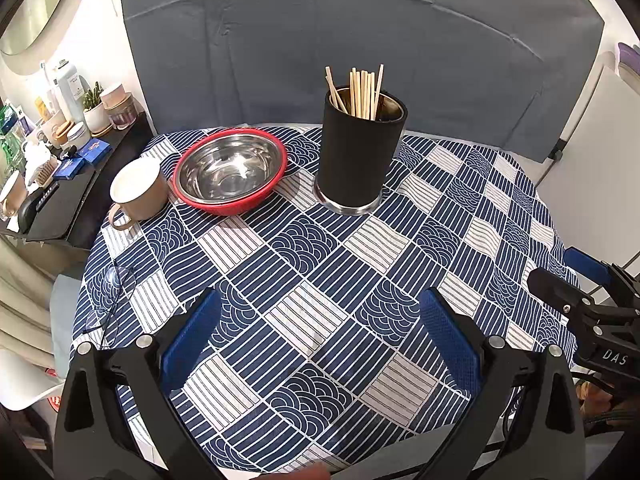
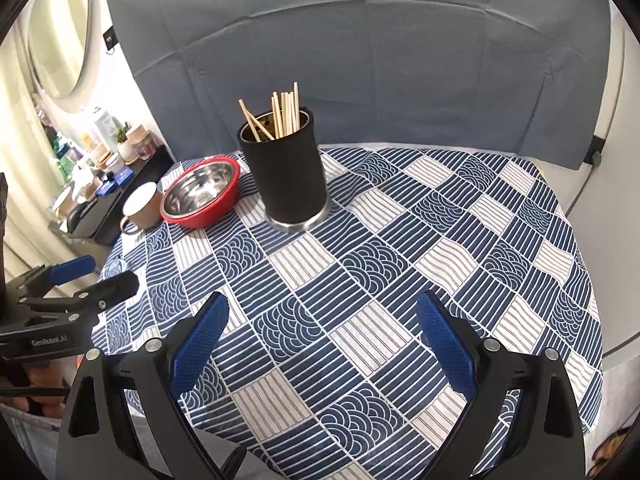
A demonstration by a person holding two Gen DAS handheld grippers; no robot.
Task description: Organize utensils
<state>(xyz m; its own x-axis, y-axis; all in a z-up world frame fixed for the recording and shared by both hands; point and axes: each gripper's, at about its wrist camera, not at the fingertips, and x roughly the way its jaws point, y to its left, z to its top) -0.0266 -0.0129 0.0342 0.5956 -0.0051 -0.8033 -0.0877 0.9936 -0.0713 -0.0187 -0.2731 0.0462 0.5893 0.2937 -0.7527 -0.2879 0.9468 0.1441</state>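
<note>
A black cylindrical holder (image 1: 360, 156) (image 2: 286, 176) stands upright at the back of the table with several wooden chopsticks (image 1: 362, 92) (image 2: 280, 114) standing in it. My left gripper (image 1: 320, 332) hovers open over the near part of the table, nothing between its blue pads. My right gripper (image 2: 322, 340) is likewise open and empty, also well short of the holder. In the left wrist view the right gripper (image 1: 560, 272) shows at the right edge; in the right wrist view the left gripper (image 2: 100, 276) shows at the left edge.
A steel bowl inside a red bowl (image 1: 232, 170) (image 2: 202, 190) sits left of the holder, with a beige mug (image 1: 138, 194) (image 2: 142, 206) further left. Glasses (image 1: 110, 304) lie by the table's left edge. A cluttered black shelf (image 1: 60, 168) stands left of the blue patterned tablecloth (image 1: 320, 260).
</note>
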